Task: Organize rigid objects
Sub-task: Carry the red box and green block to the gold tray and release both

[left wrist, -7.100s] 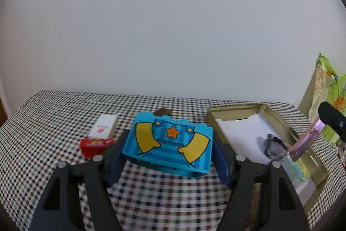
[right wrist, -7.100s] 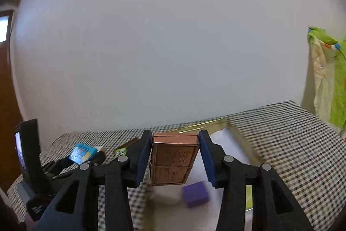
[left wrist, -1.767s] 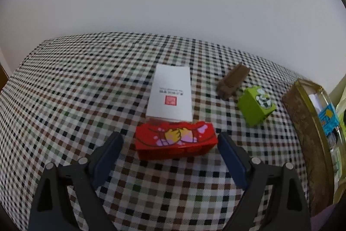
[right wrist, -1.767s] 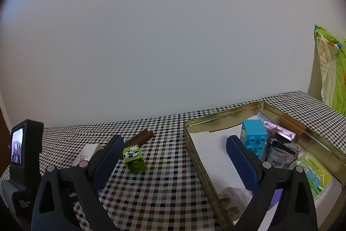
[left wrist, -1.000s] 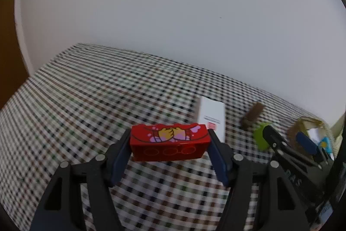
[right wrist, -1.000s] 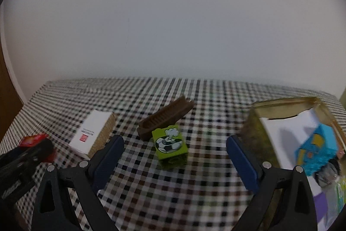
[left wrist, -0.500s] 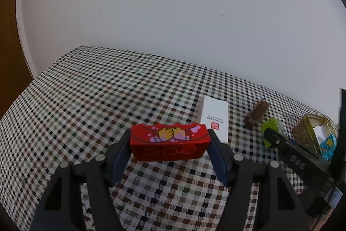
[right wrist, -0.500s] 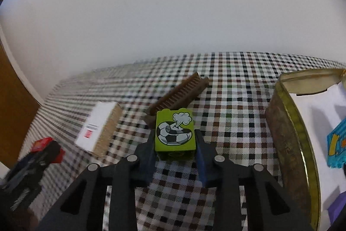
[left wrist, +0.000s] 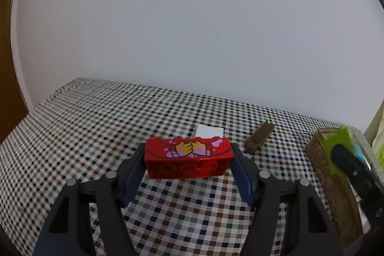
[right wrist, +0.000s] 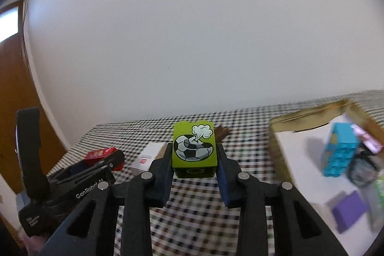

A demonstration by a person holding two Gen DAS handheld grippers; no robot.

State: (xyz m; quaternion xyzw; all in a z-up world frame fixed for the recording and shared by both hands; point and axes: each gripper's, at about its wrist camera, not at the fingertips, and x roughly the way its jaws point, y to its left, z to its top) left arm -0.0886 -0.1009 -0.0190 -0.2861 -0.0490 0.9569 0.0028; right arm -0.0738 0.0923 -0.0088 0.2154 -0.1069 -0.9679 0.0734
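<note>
Now the right gripper [right wrist: 195,168] has clamped the green football-print plastic brick [right wrist: 194,151] and lifted it off the checked tablecloth [left wrist: 96,136]; the left gripper [left wrist: 189,166] still pinches the red brick [left wrist: 189,161] aloft, both bound, likely, for the gold tin tray [right wrist: 309,120] at the table's right edge.

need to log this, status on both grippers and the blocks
Left gripper shut on red block, clear of the cloth. Right gripper shut on green block, lifted. Gold tray to the right, nothing blocking the way.
</note>
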